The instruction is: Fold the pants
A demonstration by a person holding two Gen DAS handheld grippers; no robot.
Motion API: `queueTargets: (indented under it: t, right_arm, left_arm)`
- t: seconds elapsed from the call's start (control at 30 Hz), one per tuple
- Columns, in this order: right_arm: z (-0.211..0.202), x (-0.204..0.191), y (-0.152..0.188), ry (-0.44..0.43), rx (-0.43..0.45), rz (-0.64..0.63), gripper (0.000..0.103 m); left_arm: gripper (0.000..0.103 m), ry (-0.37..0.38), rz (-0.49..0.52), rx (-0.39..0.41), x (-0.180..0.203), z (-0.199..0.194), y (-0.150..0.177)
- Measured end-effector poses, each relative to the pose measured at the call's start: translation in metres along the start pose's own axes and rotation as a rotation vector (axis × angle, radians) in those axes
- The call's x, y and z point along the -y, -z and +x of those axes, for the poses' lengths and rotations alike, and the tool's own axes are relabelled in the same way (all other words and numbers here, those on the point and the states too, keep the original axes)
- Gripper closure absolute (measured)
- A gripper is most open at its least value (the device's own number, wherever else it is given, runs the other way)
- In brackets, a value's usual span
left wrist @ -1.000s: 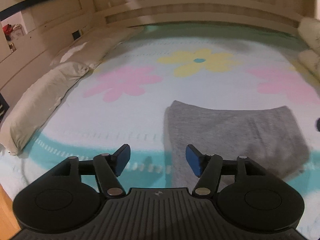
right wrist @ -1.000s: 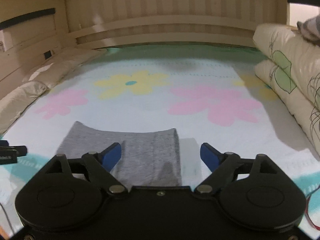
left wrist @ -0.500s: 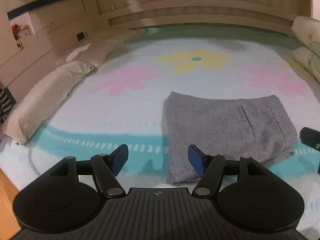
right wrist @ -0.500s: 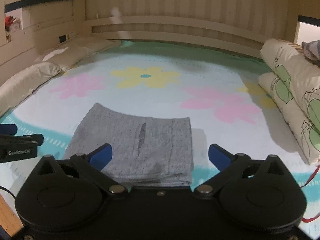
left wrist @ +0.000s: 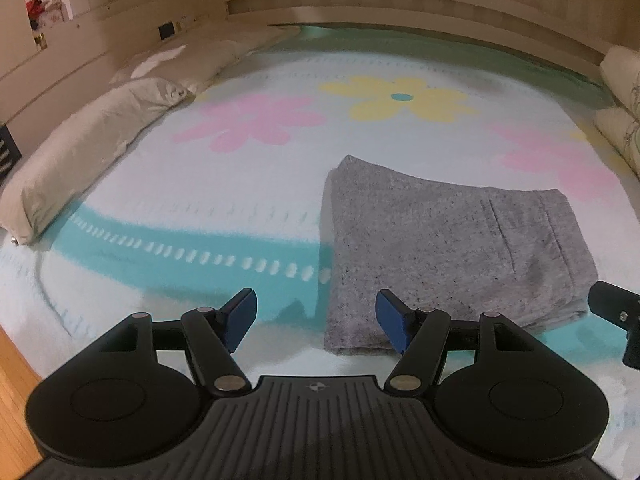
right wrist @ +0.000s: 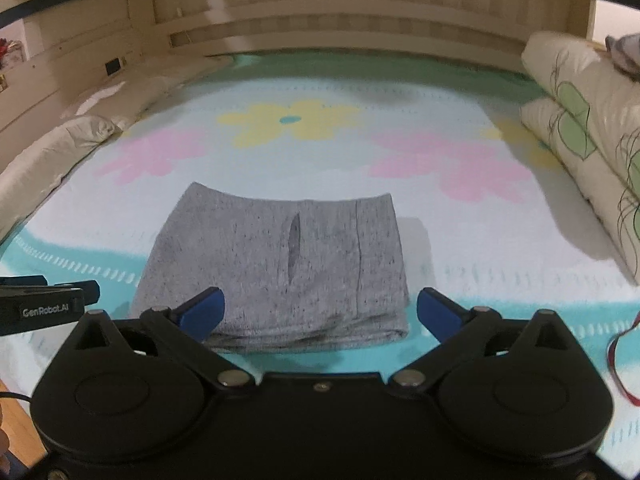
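Bedroom walls of pale wood panelling close in a bed (right wrist: 460,240) spread with a white cover printed with pink and yellow flowers and a teal band. Nearest the lens, the right tool (right wrist: 318,312) hangs with its blue-padded fingers (right wrist: 202,312) spread wide and holding nothing, just short of the near edge of the pants (right wrist: 280,264). The left tool (left wrist: 316,316) is likewise wide and empty, its right pad over the near left corner of the garment. From the right wrist view, the left tool's side reaches in at the left edge, its label reading "GenRobot.AI". The pants, a soft heathered grey knit, lie folded into a flat, stacked rectangle on the teal band at the near middle of the bed, a slit pocket showing on top. A red cord (right wrist: 620,356) curls at the near right edge. Beige pillows (left wrist: 88,152) line the left side, and rolled cream bedding with green leaf outlines (right wrist: 580,128) is piled along the right. Farther back, a dark wall socket (left wrist: 166,31) sits in the panelling.
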State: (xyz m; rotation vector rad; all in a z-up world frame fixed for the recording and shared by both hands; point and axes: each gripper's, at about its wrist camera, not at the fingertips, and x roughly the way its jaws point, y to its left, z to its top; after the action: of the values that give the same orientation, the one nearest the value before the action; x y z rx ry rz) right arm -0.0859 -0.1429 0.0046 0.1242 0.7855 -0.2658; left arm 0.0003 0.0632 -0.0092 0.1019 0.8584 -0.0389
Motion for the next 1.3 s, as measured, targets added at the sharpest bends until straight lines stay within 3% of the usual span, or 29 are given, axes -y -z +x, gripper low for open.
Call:
queueTargets:
  t: [1.3]
  right_arm:
    - [0.0072,-0.0039,0.0024,0.051,-0.043,0.003,0.001]
  left_arm:
    - [0.039,-0.003,0.031,-0.001,0.0016,-0.0023,0.0041]
